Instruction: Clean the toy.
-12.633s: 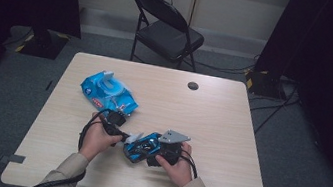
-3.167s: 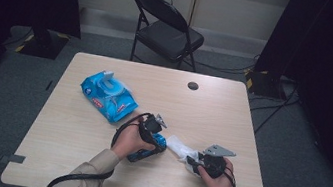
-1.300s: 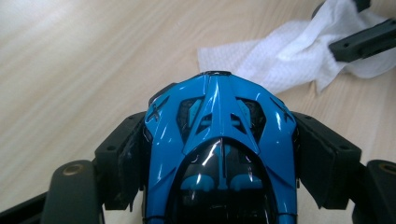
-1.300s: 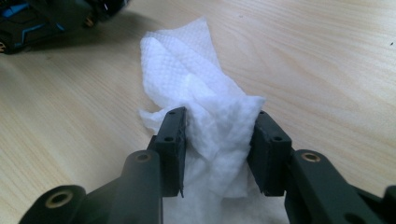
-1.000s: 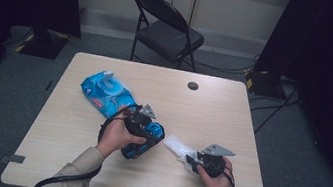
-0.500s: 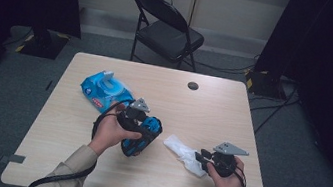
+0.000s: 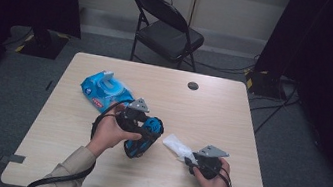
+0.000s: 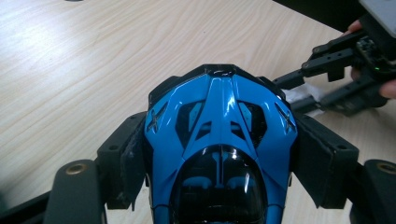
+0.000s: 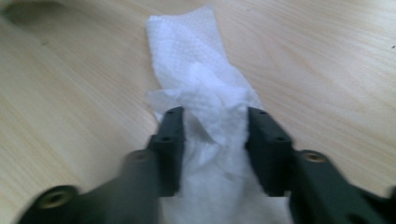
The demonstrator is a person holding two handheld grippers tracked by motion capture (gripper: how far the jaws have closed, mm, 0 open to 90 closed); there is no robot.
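Blue and glossy, the toy car [image 8: 219, 140] sits clamped between the left gripper [image 7: 141, 130]'s jaws above the table [image 7: 233, 109]'s near middle, its long axis along the jaws and its nose toward the right gripper [image 9: 215, 140]. That gripper's jaws have just been closing and now grasp a crumpled white wipe [image 9: 201, 84], which stretches away along the wood. Bare tabletop lies ahead and right; the blue wipes pack [image 7: 104, 91] rests behind the left hand [image 7: 107, 132].

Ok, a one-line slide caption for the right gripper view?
Right gripper with its jaws either side of a crumpled white wipe lying on the wooden table.
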